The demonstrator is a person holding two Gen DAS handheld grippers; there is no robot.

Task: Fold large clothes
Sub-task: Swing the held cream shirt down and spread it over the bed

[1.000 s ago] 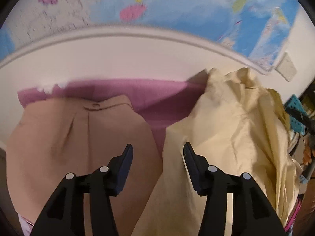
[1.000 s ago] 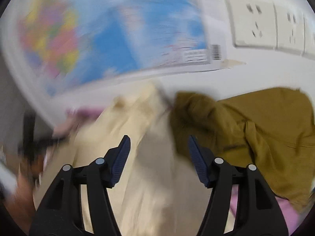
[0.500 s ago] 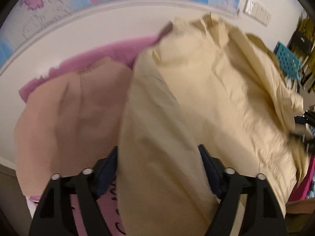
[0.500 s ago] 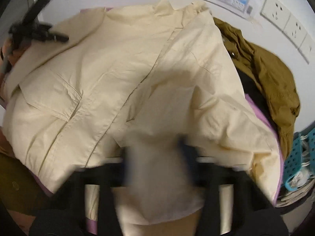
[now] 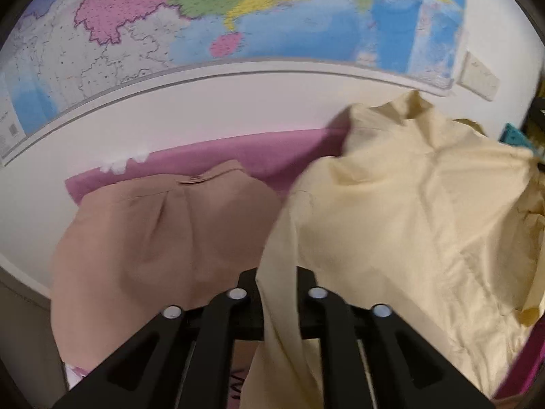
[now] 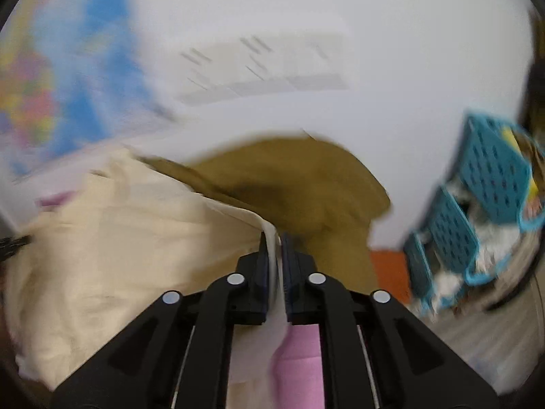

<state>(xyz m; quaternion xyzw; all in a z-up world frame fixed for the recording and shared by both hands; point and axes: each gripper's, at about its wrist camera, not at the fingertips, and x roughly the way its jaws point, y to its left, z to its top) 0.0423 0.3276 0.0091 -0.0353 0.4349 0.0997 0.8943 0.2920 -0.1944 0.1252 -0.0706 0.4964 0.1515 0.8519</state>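
Observation:
A large pale yellow shirt (image 5: 408, 225) lies spread and rumpled on a pink-covered surface (image 5: 245, 156). My left gripper (image 5: 277, 283) is shut on a fold of the shirt's edge, which runs down between its fingers. In the right wrist view the same shirt (image 6: 129, 238) spreads to the left, and my right gripper (image 6: 275, 248) is shut on another edge of it. The view is blurred.
A tan garment (image 5: 160, 238) lies folded to the left of the shirt. An olive-brown garment (image 6: 299, 191) lies behind the shirt by the wall. Blue perforated baskets (image 6: 477, 204) stand at the right. A wall map (image 5: 238, 17) and sockets (image 6: 265, 68) are behind.
Both grippers were open a second ago and have closed on the yellow shirt's edges. The cameras swung down over the shirt and back up toward the wall.

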